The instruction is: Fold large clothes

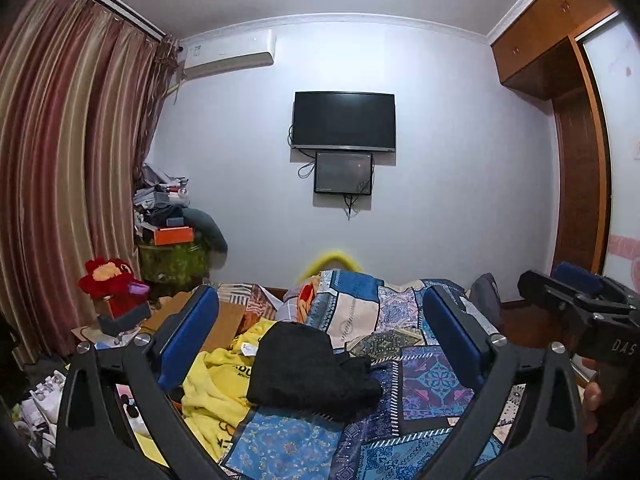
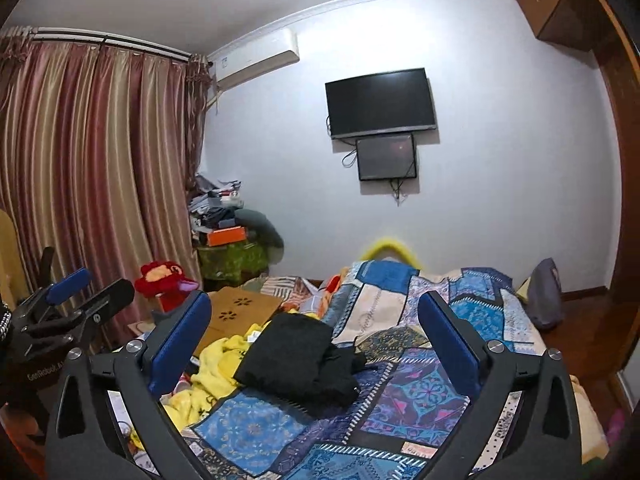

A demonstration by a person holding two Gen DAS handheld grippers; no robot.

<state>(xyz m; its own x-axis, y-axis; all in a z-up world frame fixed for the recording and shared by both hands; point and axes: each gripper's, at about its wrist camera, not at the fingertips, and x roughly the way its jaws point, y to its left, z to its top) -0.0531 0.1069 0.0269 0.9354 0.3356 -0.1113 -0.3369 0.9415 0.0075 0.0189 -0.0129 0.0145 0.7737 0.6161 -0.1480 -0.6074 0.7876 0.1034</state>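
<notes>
A black garment point(image 1: 308, 368) lies folded in a compact bundle on the blue patchwork bedspread point(image 1: 432, 380), also in the right wrist view point(image 2: 300, 356). A crumpled yellow garment point(image 1: 216, 384) lies to its left, partly under it point(image 2: 216, 364). My left gripper point(image 1: 320, 332) is open and empty, held above the bed in front of the black bundle. My right gripper point(image 2: 316, 328) is open and empty, also held above the bed. Each gripper shows at the edge of the other's view point(image 1: 572, 296) point(image 2: 80, 292).
A red plush toy point(image 1: 112, 284) and a cardboard box point(image 2: 240, 308) sit at the bed's left. A cluttered stand point(image 1: 172, 240) stands by the curtain point(image 1: 60, 160). A TV point(image 1: 344, 120) hangs on the far wall. A wooden wardrobe point(image 1: 576, 140) is at right. A grey cushion point(image 2: 544, 296) lies at the bed's right.
</notes>
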